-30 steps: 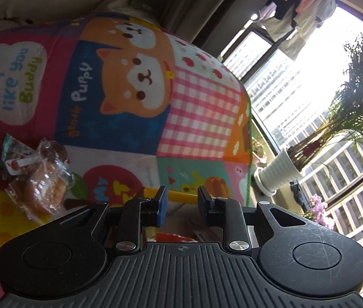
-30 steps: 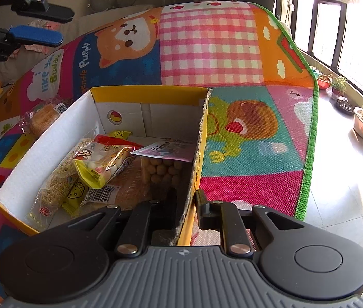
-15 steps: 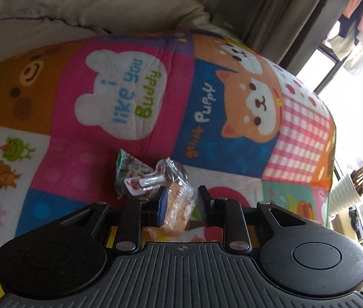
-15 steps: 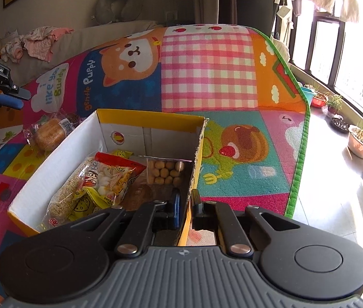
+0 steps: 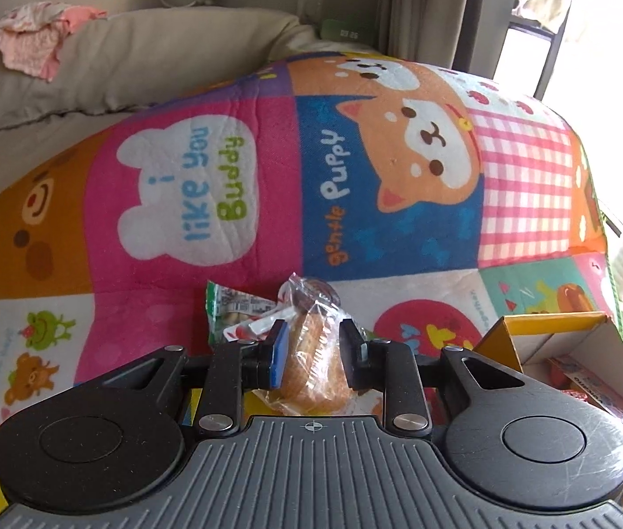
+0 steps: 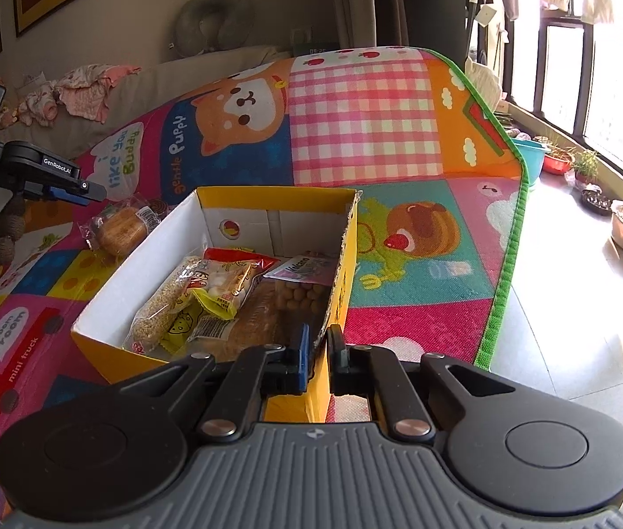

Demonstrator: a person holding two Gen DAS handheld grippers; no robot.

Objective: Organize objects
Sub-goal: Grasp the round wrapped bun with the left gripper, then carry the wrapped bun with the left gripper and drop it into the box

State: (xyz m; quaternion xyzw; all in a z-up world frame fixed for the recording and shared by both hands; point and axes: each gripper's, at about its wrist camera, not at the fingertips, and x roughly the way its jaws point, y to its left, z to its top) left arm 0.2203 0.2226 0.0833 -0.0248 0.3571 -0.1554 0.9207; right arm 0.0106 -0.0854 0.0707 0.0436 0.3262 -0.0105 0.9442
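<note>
Nearly there: box [image 6: 223,225] mostly packed, right gripper [image 6: 320,352] jaws clenched on its wall; left gripper [image 5: 311,348] jaws released around bagged bread [image 5: 311,352], seemingly untouched.

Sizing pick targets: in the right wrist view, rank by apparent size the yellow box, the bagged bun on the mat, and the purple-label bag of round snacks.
1. yellow box, clearly largest.
2./3. bagged bun and purple-label snack bag: look alike; snack bag is nearer and partly hidden, so no ranking.
</note>
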